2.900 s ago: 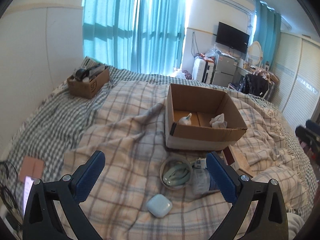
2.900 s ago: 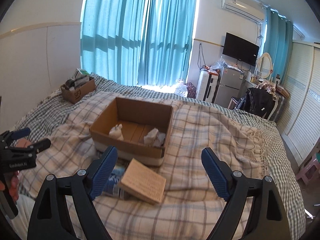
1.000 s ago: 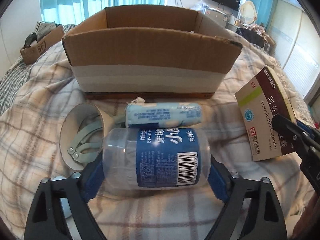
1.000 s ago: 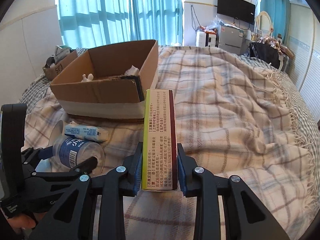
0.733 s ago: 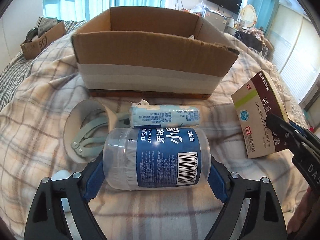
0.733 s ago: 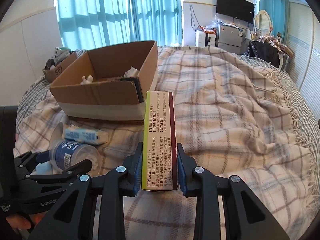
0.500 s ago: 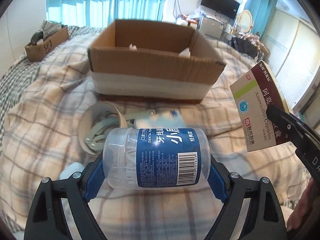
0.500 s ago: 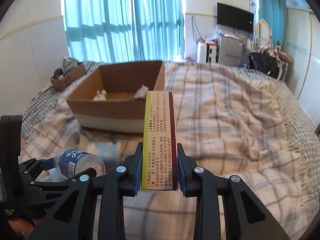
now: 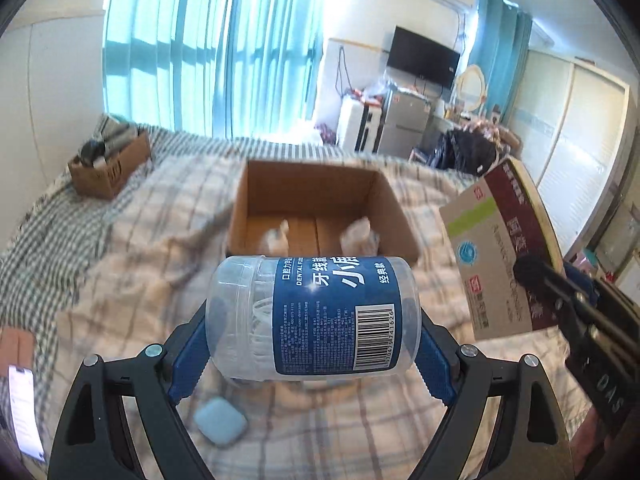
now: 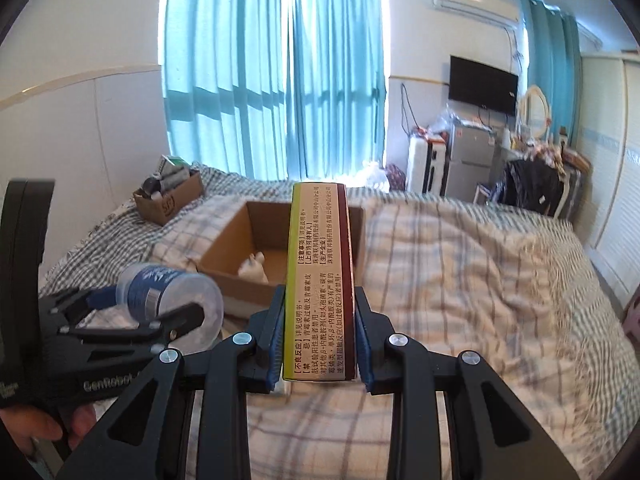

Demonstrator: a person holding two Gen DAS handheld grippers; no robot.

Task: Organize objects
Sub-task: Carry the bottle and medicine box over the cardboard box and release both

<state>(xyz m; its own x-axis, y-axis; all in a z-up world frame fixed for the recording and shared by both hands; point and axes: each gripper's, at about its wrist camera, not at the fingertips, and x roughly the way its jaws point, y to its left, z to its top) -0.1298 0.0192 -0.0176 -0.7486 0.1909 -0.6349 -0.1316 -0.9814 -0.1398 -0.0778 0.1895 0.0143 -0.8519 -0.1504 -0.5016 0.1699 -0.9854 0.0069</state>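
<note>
My left gripper (image 9: pixel 312 356) clamps floss jar (image 9: pixel 312 316) — clear smooth plastic cylinder, blue label, lying crosswise, lifted above blanket (image 9: pixel 140 264).

My right gripper (image 10: pixel 318 344) pinches medicine box (image 10: pixel 320 280) — thin glossy card, upright, narrow side facing camera.

Ahead: open carton (image 9: pixel 320 188) (corrugated, two small items inside).

Advice: carry both past near wall, lower, release one after other; round jar likely rolls.

A bed (image 10: pixel 460 264) is covered by a plaid blanket (image 9: pixel 132 240). Daylight is filtered through teal curtains (image 10: pixel 276 76); a television (image 10: pixel 483 85) is mounted on the white wall (image 10: pixel 80 32).
</note>
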